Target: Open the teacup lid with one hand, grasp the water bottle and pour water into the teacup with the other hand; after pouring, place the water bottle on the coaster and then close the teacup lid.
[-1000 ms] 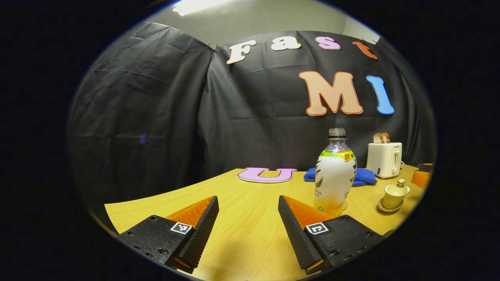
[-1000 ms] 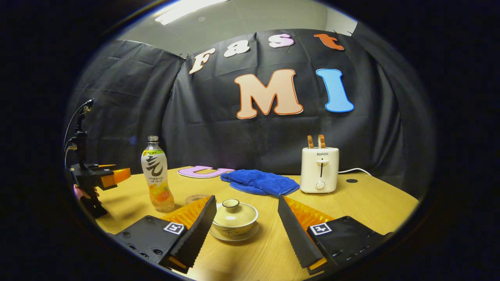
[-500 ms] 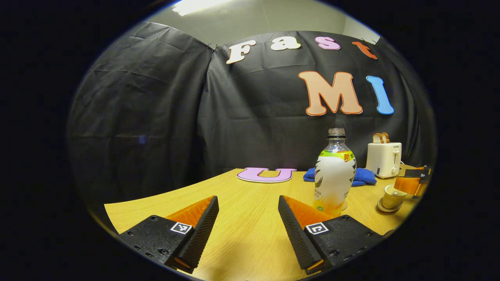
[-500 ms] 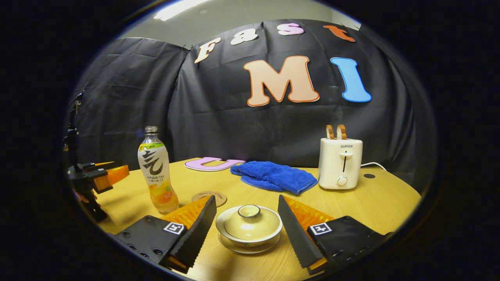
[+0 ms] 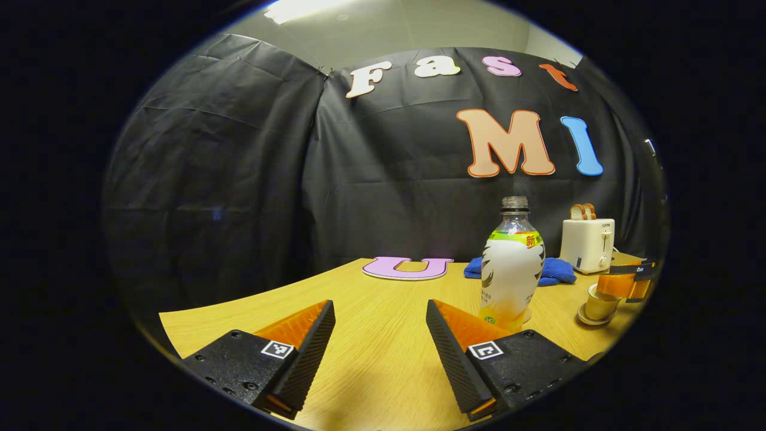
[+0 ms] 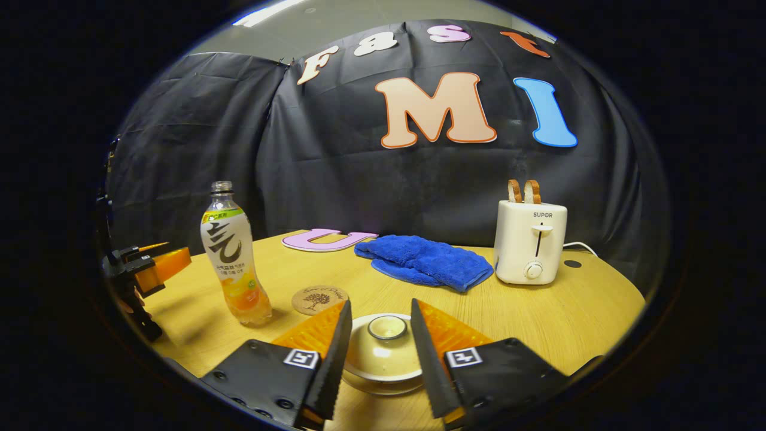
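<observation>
Teacup lid (image 6: 383, 350) on cup, between my right gripper (image 6: 377, 383) fingers, narrowed, contact with knob unclear. Water bottle (image 6: 232, 254) upright on tabletop (image 6: 574, 317) beside coaster (image 6: 319, 299). My left gripper (image 5: 380, 353) fingers apart, empty, near bottle.

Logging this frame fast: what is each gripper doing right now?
Left gripper: open, holding nothing.
Right gripper: partly closed around the teacup lid; contact cannot be told.

One bottle (image 6: 232, 251), one teacup (image 6: 383, 356), one coaster (image 6: 319, 299)

Probably a staged recording booth: black cloth wall (image 6: 335, 179) behind a wooden table (image 6: 568, 311) with toaster (image 6: 531, 240).
</observation>
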`<state>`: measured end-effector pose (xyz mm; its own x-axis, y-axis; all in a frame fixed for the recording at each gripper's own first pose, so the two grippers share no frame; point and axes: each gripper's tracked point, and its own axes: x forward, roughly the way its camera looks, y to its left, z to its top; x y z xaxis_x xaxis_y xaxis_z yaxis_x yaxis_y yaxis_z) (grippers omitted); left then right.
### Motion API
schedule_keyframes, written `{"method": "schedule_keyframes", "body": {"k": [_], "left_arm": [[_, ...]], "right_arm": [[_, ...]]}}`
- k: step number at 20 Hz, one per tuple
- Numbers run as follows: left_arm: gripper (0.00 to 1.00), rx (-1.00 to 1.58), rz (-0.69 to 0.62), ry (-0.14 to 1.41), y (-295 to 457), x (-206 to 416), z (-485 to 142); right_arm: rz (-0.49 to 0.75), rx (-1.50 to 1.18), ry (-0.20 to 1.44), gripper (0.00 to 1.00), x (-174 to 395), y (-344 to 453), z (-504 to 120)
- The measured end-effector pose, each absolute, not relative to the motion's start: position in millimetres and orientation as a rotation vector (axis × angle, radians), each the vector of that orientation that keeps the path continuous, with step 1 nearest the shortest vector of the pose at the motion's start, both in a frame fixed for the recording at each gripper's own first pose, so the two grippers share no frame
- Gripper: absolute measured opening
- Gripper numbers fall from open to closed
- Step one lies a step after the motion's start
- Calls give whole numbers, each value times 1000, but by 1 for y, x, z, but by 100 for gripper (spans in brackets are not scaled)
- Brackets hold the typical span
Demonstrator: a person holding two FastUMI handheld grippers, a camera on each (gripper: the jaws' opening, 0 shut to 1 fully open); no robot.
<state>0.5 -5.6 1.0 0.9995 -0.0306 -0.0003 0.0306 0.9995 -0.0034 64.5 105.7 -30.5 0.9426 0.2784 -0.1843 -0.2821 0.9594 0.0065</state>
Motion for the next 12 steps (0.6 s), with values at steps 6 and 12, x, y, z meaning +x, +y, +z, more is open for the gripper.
{"method": "schedule_keyframes", "body": {"k": [6,12], "left_arm": [[90,-4,-31,0,-6,1,1],[89,-4,-50,-1,-9,0,1]], "right_arm": [[280,-25,178,36,66,106,-30],[250,-3,103,30,66,100,-17]]}}
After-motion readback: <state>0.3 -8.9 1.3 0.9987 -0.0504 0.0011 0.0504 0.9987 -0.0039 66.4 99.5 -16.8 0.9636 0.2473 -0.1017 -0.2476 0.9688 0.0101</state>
